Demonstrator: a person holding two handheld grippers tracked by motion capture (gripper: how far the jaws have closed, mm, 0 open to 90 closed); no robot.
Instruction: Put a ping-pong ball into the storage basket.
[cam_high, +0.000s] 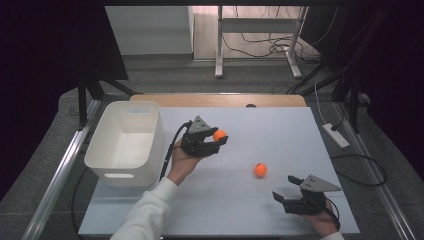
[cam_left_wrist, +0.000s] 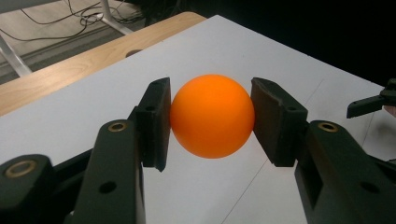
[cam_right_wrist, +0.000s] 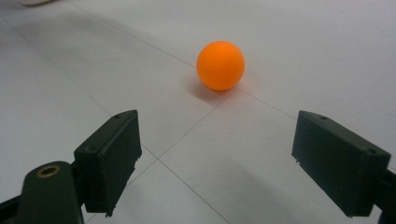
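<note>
Now the left gripper (cam_high: 216, 141) is up above the white table (cam_high: 280, 125), its two black jaws pinching an orange ball (cam_high: 219, 135) squarely from either side. In the left gripper view that ball (cam_left_wrist: 212, 115) sits right between the pads (cam_left_wrist: 156, 122), touching both, held clear of the table surface. Just to the left of that hand (cam_high: 181, 162) stands a white bin (cam_high: 112, 172), at the table's left edge.

Over on the right, the right gripper (cam_high: 287, 189) rests low near the table's front edge with its jaws spread wide and nothing between them. A second orange ball (cam_high: 260, 170) lies on the table, near those jaws but apart from them. In the right gripper view this second ball (cam_right_wrist: 220, 65) sits ahead of the open jaws, roughly centred between them, on the bare white surface.
</note>
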